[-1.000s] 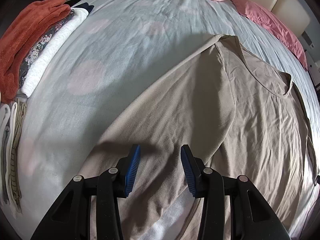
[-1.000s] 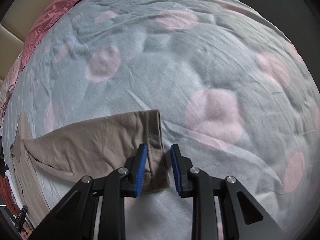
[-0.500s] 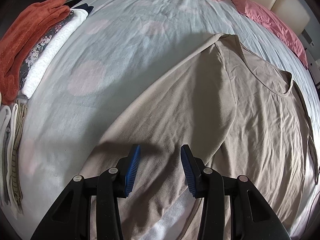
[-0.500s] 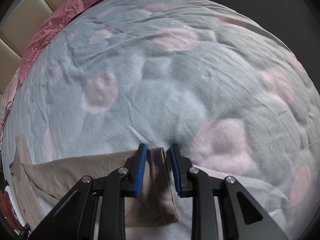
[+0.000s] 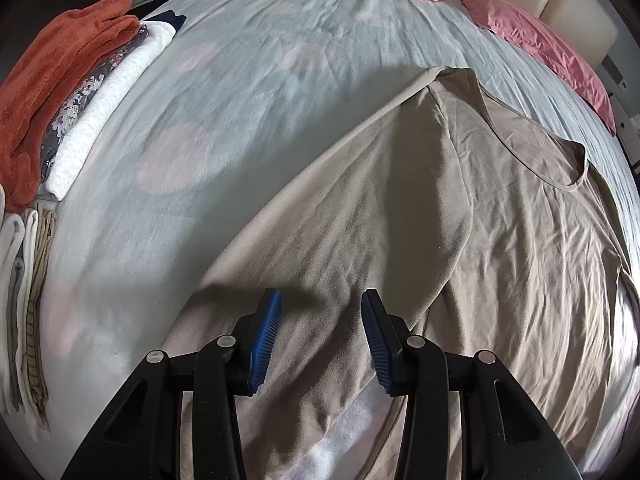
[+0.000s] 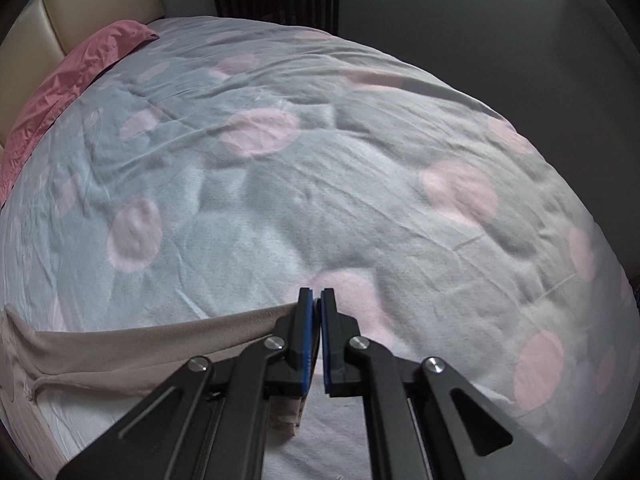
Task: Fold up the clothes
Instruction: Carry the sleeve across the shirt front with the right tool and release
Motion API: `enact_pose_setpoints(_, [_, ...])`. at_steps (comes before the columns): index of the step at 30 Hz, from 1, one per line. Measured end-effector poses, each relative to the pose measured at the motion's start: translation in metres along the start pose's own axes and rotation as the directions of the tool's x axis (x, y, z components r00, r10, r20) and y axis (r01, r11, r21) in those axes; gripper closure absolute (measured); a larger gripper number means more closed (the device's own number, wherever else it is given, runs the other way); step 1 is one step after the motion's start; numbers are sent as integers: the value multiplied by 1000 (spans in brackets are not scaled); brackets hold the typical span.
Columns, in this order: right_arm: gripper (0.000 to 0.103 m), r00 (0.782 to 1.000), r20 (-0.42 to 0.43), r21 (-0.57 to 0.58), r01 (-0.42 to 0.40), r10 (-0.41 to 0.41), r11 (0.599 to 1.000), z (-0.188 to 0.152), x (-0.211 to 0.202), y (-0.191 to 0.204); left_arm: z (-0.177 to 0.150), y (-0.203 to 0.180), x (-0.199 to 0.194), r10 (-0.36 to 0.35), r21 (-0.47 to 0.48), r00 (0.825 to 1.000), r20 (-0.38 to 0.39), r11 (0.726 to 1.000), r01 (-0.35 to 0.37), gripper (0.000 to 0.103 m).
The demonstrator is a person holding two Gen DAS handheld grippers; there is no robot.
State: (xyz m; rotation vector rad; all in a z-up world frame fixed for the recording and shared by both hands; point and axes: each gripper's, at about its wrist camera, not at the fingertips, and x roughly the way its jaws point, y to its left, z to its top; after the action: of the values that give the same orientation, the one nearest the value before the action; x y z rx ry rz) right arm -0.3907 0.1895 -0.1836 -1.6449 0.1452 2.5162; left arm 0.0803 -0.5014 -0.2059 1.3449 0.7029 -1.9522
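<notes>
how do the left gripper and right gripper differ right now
The left gripper has its jaws apart, while the right gripper has its jaws shut. The left gripper holds nothing and hangs over the folded-in sleeve of the beige shirt; the right gripper pinches the cuff of the shirt's other sleeve, which stretches taut away from it over the dotted blanket. Both have black arms, blue pads and point down at the bed.

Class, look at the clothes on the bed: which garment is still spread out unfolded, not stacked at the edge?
The beige shirt, lying open beneath the left gripper. The orange towel, floral piece and white knit sit folded, side by side, at the bed's edge.
</notes>
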Motion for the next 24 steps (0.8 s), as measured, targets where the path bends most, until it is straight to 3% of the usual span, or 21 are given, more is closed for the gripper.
enact_pose_setpoints(4, [99,999,10,7,33,-33,999,-1,4,-1,-1,-2,-1,0,6,1000,2,1000,0,59])
enact_pose_setpoints(8, [99,998,-33,12,60,-60,998,-2,9,-5,-1,-3,0,-4,3,1000,2,1000,4,59])
enact_pose_setpoints(11, [95,998,-65,56,-7,11,998,-4,7,-21,-2,-3,-1,-14,1,1000,2,1000,14,59])
enact_pose_setpoints(14, [81,991,-67,119,-110,118,987,-12,-3,-34,-2,-3,-1,-21,6,1000,-1,1000,21,59])
enact_pose_setpoints(18, [79,960,-121,202,-224,252,953,-31,-2,-36,-4,-3,-5,-28,9,1000,5,1000,28,59])
enact_pose_setpoints(24, [77,936,-103,246,-303,336,921,-56,-1,-27,-4,6,-9,-42,-23,999,10,999,42,59])
